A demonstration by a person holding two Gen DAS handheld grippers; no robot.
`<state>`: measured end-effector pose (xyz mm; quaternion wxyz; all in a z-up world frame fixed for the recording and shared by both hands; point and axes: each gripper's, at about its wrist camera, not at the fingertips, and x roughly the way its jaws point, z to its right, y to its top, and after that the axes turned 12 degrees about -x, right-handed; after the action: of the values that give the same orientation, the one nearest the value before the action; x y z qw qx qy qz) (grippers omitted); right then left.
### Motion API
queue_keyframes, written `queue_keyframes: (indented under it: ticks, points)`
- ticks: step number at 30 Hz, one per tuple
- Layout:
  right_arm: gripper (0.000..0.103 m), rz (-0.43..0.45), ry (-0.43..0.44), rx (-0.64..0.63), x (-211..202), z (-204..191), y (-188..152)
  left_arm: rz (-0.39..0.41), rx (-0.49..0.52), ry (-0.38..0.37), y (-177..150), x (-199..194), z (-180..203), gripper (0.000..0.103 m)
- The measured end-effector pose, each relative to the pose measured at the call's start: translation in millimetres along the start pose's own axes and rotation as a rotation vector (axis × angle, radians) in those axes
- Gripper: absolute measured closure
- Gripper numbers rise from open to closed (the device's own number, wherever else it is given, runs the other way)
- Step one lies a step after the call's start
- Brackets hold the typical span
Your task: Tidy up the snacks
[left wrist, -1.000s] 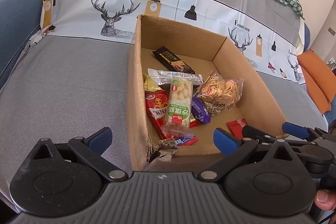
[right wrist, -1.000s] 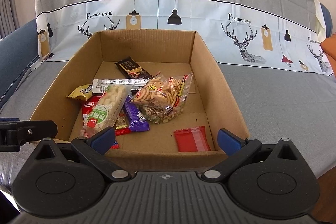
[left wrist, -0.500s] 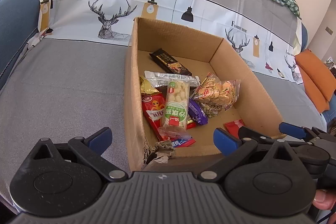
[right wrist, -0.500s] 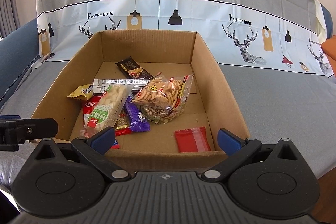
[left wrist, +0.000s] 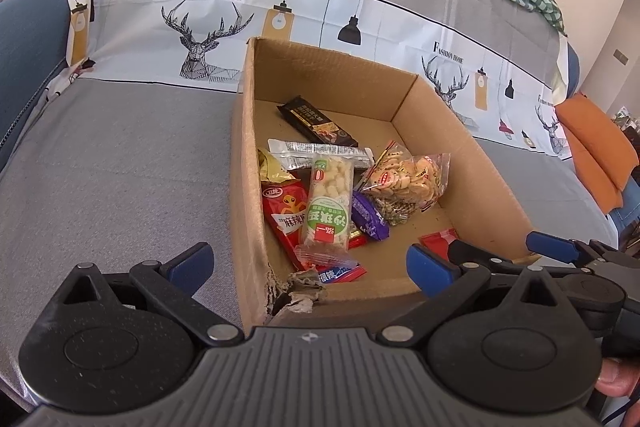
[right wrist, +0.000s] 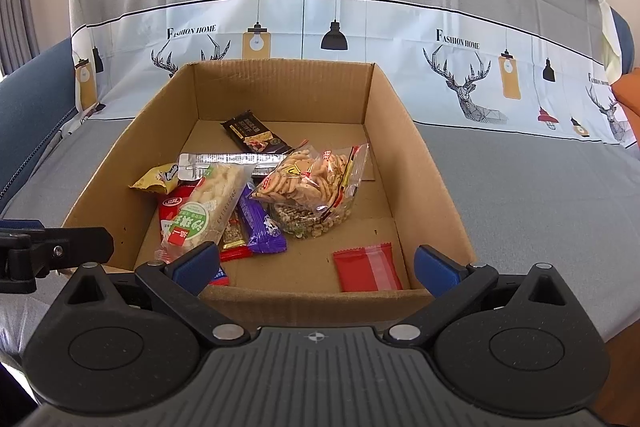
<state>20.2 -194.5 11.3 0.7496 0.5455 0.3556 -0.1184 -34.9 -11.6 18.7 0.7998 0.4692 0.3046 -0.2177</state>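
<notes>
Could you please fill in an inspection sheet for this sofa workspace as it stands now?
Surface: grey fabric sofa seat, bare around the box.
Job's things: open brown cardboard box, near-left corner torn; inside lie a black snack bar, clear bag of round crackers, green-labelled puffed rice pack, purple wrapper and flat red sachet, apart from the pile.
Clutter: nothing seen.
Grippers: left gripper and right gripper, both open, empty, at the box's near edge.
Cables: nothing seen.
Surroundings: deer-print sofa cover, orange cushion.

both wrist views look down, close, into the cardboard box (left wrist: 248, 187) (right wrist: 416, 163).
</notes>
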Motion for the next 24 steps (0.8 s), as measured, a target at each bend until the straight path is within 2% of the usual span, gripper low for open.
queue_keyframes:
  ticks: [17, 24]
  points:
    - [0.001, 0.033, 0.011, 0.010, -5, 4, 3, 0.004, 0.013, -0.027, 1, 4, 7, 0.001]
    - [0.001, 0.125, -0.017, 0.132, -21, 37, 12, 0.033, 0.036, -0.041, 2, 4, 11, 0.001]
